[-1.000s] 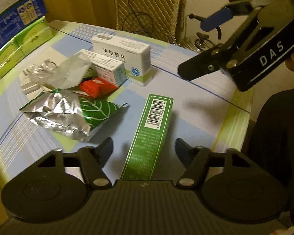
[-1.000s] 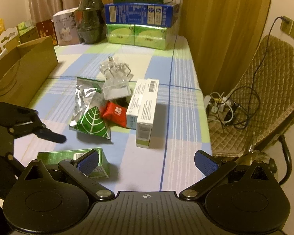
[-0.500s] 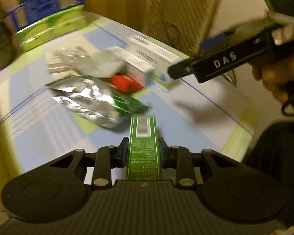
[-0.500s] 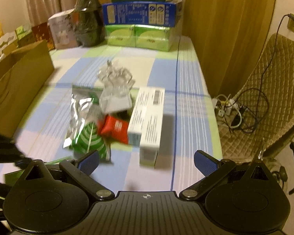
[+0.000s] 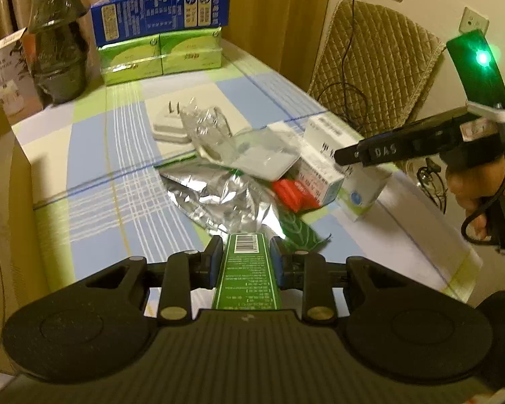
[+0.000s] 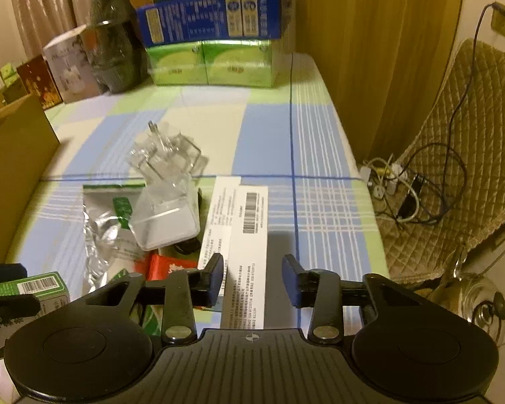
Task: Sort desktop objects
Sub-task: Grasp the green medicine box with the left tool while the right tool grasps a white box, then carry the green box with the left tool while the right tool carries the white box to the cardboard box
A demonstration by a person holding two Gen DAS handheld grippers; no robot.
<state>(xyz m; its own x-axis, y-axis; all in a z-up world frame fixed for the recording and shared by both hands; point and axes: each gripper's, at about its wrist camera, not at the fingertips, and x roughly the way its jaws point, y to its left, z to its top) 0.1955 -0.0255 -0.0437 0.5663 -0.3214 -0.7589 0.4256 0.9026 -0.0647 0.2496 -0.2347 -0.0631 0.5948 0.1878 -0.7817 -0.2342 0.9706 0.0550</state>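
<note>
While the left claw point(image 5: 246, 258) pinches the green box point(image 5: 247, 271) at its end, the half-open, empty right claw point(image 6: 253, 279) straddling the white box point(image 6: 246, 256) risks toppling it.

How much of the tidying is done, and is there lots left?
Nothing looks sorted away yet. In hand: the left gripper is shut on the green box, lifted off the table. The right gripper is open, over the white box. Left in the pile: the foil bag, the red packet, the clear plastic pack and another white box.
</note>
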